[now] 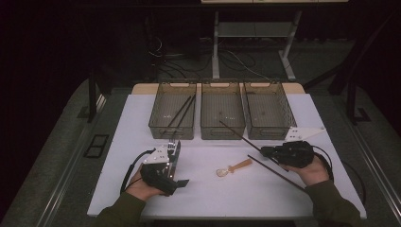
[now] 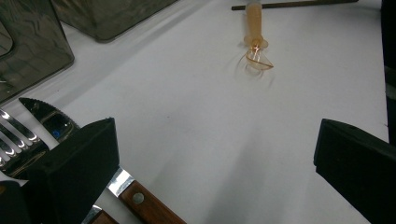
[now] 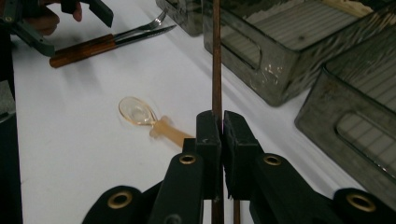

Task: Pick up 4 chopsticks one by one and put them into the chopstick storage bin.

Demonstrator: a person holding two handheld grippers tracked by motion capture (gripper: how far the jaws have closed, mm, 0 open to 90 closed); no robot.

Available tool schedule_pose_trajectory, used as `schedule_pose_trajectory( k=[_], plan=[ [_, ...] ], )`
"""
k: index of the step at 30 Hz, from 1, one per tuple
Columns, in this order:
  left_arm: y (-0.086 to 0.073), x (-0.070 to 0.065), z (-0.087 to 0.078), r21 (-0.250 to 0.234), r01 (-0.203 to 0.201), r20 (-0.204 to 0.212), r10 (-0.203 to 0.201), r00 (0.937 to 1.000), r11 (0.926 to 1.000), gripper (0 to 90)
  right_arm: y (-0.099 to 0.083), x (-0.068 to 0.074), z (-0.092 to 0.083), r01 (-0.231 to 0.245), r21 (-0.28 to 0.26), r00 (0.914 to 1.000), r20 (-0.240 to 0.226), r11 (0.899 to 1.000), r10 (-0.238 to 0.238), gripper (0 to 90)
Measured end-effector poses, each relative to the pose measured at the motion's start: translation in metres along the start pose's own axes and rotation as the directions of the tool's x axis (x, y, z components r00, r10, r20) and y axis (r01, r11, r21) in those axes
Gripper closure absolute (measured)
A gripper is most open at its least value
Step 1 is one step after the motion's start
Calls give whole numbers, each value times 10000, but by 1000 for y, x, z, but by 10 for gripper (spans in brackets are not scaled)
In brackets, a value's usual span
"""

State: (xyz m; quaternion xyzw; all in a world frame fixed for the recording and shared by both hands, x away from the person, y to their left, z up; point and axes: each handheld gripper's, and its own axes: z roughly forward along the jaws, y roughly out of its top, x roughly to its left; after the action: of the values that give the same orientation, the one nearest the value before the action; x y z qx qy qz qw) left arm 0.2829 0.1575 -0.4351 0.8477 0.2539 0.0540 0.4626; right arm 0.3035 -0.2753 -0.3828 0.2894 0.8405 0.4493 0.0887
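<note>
**Chopstick held, bins ahead**

Chopstick work first: my right gripper (image 3: 218, 135) has its fingers (image 3: 208, 140) narrowed hard onto one dark chopstick (image 1: 239, 136), and I judge the step in hand is carrying it to a bin. To do it well I should keep the squeeze firm, since the stick is thin and could pivot, lift the far tip over the rim before lowering, and lay it lengthwise. The left bin (image 1: 163, 124), in the upper middle of the high view, already holds two similar sticks (image 1: 182, 111), so that looks the likely home.

In the right gripper view the chopstick runs straight up from between my fingers toward the top of the frame. In the high view its tip reaches the near wall of the middle bin (image 1: 208, 130). A second chopstick (image 1: 276, 173) lies on the tabletop (image 1: 208, 198) just below my right hand, right of the amber spoon (image 1: 234, 167).

My left gripper (image 2: 215, 163) rests at lower left of the high view, fingers wide with nothing between them, beside a knife (image 2: 49, 122) and fork (image 2: 14, 133).
</note>
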Motion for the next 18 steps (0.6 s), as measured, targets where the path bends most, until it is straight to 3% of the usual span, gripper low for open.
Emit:
schedule_pose_trajectory(
  k=[18],
  plan=[
    [-1,1,0,-74,49,-47,-49,10000,10000,0,44,3,33,5,-361,9999,130,9993,0,855]
  ],
)
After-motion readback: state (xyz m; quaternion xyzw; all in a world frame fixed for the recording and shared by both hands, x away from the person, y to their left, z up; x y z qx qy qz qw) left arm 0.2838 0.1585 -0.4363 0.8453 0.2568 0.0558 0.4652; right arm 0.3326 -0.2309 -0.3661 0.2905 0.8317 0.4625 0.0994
